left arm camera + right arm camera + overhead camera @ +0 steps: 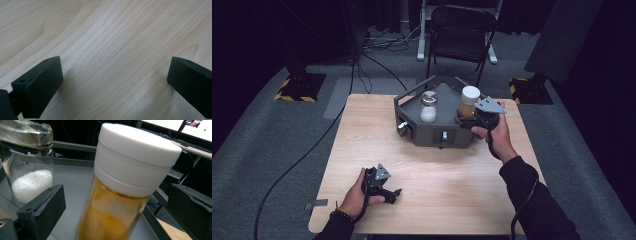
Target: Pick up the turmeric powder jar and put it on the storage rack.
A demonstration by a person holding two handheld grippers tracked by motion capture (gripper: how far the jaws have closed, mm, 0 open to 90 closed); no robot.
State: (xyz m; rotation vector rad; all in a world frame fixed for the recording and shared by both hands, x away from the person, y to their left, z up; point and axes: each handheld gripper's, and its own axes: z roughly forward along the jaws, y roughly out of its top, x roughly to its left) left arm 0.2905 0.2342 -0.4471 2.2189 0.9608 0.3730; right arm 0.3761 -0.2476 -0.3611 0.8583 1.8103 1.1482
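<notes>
high view, table (362, 130): pale wood top, bare except for the grey tray and both hands.
high view, tray (447, 95): grey metal, angular, low rim, knobs on the front face; sits at the far middle of the table.
high view, amber jar (469, 102): white cap, stands upright at the tray's right end.
high view, clear jar (428, 106): white grains inside, stands left of the amber jar, apart from it.
high view, right gripper (468, 120): at the amber jar's base, hand behind it, grey plate on top.
high view, left gripper (393, 194): rests on the near left of the table, well apart from the tray.
high view, background: black folding chair (460, 30) behind the table, cables on grey carpet.
left gripper view, jaws: wide apart, nothing between, bare wood grain under them.
right gripper view, amber jar (125, 190): glass cylinder, orange-brown fill, smooth white cap, between the jaws.
right gripper view, jaws: wide apart, black blocks either side of the jar, clear gaps, not pressing on it.
right gripper view, clear jar (27, 167): film-wrapped lid, off to the left behind the left jaw.
</notes>
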